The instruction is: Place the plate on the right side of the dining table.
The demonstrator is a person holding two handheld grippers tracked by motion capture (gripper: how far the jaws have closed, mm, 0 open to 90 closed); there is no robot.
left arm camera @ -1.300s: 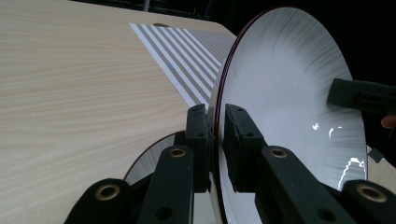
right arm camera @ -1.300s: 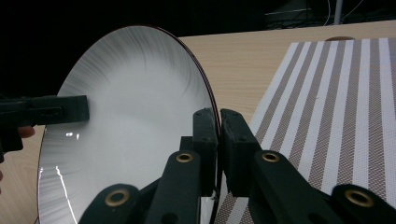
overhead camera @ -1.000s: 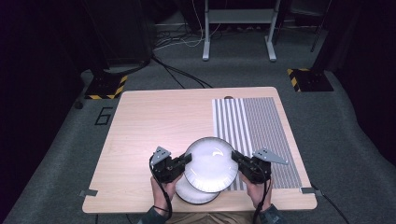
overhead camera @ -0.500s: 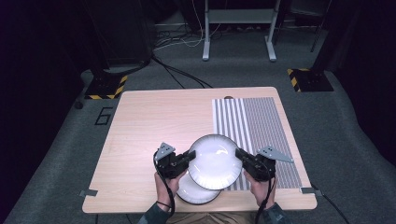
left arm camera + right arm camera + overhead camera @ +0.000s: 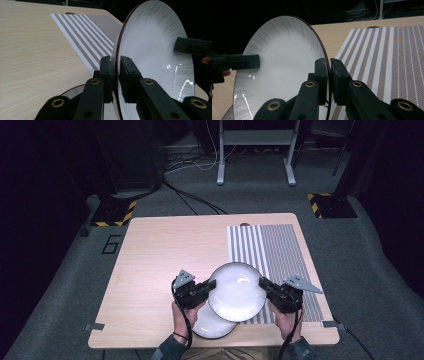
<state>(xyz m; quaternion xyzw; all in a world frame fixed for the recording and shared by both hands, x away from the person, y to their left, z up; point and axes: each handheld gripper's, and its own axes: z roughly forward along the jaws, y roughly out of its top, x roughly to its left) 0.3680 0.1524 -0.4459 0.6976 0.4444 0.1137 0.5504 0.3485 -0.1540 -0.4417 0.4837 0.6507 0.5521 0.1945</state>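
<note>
A white plate (image 5: pixel 236 291) with a dark rim hangs above the table's front edge, held by both grippers. My left gripper (image 5: pixel 208 286) is shut on its left rim; in the left gripper view the jaws pinch the plate (image 5: pixel 152 52) edge at my left gripper (image 5: pixel 116 75). My right gripper (image 5: pixel 265 287) is shut on the right rim, and the plate (image 5: pixel 284 62) edge sits between the jaws of my right gripper (image 5: pixel 329 75). A second white plate (image 5: pixel 212 326) lies flat on the table below, partly hidden by the held one.
A striped placemat (image 5: pixel 280 255) covers the right part of the wooden table (image 5: pixel 165 250). The placemat (image 5: pixel 387 57) runs ahead in the right gripper view. Beyond the table are a grey floor, cables and a metal stand (image 5: pixel 255 150).
Both grippers and the held plate have risen and moved slightly away from the person, uncovering more of the lower plate.
</note>
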